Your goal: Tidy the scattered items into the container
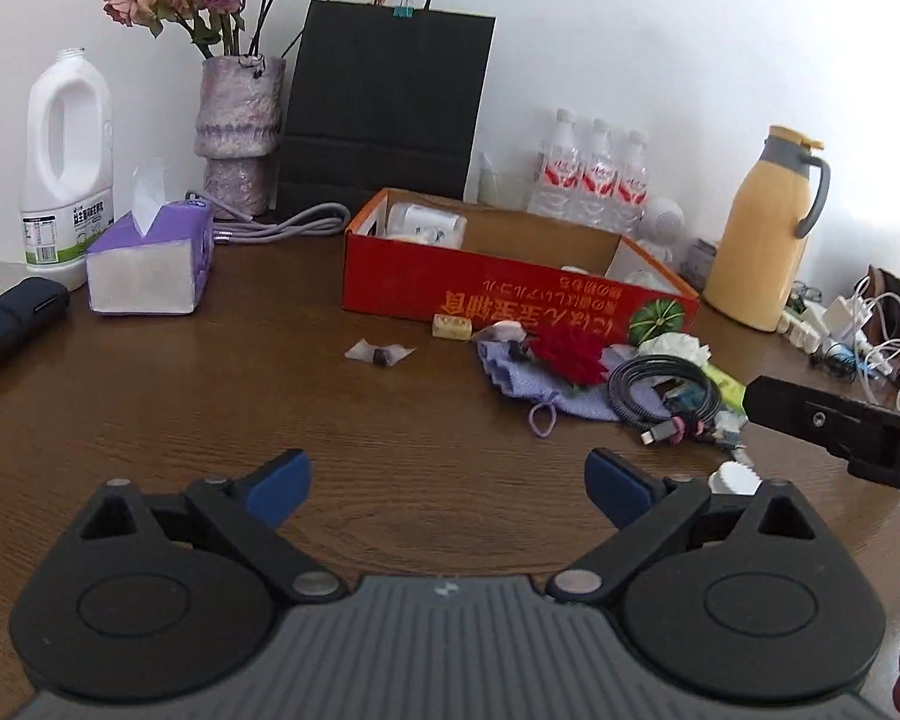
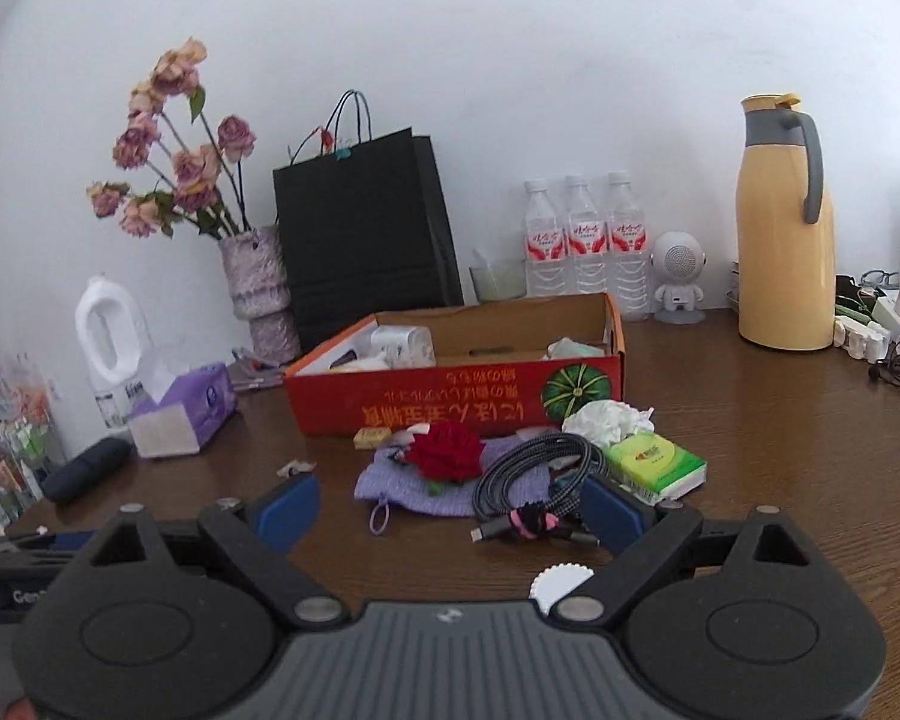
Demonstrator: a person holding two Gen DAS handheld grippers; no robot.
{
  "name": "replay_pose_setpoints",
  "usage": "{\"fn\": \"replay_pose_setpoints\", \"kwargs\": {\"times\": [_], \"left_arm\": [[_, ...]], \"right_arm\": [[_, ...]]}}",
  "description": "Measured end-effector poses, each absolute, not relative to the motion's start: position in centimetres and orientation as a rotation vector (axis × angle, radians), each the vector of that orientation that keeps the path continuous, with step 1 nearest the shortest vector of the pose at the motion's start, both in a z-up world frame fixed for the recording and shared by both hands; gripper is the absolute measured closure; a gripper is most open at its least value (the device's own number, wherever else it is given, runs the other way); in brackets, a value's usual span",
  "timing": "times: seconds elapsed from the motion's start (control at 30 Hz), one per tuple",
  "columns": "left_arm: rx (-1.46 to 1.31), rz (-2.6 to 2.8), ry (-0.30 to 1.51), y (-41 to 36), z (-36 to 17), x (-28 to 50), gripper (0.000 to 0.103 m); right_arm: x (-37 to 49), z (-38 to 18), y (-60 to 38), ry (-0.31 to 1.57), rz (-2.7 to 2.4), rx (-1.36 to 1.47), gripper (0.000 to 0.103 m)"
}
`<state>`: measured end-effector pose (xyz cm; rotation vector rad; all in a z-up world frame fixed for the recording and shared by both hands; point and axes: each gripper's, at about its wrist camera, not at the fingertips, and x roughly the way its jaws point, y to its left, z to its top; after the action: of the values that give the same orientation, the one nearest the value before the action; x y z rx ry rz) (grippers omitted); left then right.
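A red cardboard box (image 1: 510, 294) (image 2: 450, 402) stands open on the brown table with a few items inside. In front of it lie a red rose (image 2: 447, 450) on a purple knit pouch (image 2: 414, 489), a coiled black cable (image 2: 534, 471), a green tissue pack (image 2: 657, 462), crumpled white paper (image 2: 606, 420), a small beige block (image 1: 450, 327) and a small wrapped sweet (image 1: 381, 353). A white ridged cap (image 2: 555, 585) lies nearer. My left gripper (image 1: 447, 492) is open and empty over bare table. My right gripper (image 2: 450, 507) is open and empty, just short of the cable.
A vase of dried roses (image 1: 240, 126), black paper bag (image 1: 384, 102), white jug (image 1: 69, 162), purple tissue box (image 1: 150, 258) and dark case (image 1: 12, 321) stand at left and back. Water bottles (image 2: 582, 246), a small white robot-shaped speaker (image 2: 680, 276), a yellow thermos (image 2: 783, 246) and tangled chargers (image 1: 858, 330) at right.
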<state>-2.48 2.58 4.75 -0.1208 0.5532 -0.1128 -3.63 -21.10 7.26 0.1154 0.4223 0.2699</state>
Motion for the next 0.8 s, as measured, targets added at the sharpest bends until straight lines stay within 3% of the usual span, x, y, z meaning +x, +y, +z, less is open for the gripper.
{"fn": "replay_pose_setpoints", "kwargs": {"times": [0.17, 0.2, 0.47, 0.63, 0.8], "left_arm": [[-0.081, -0.143, 0.545, 4.0, 5.9, 2.1, 0.017], [-0.056, -0.15, 0.531, 4.3, 6.5, 3.4, 0.018], [-0.045, -0.072, 0.476, 5.3, 9.9, 16.9, 0.016], [0.017, -0.095, 0.594, 2.5, 7.3, 22.6, 0.018], [-0.034, -0.099, 0.623, 3.0, 5.3, 22.6, 0.017]], "right_arm": [[0.1, 7.2, -20.4, 0.464, 0.269, 0.08, 0.013], [1.3, 7.6, -20.5, 0.47, 0.263, 0.083, 0.017], [13.1, 9.5, -22.1, 0.518, 0.246, 0.182, 0.042], [17.7, 7.5, -21.7, 0.585, 0.156, 0.2, 0.048], [19.5, 5.1, -21.6, 0.666, 0.124, 0.181, 0.054]]}}
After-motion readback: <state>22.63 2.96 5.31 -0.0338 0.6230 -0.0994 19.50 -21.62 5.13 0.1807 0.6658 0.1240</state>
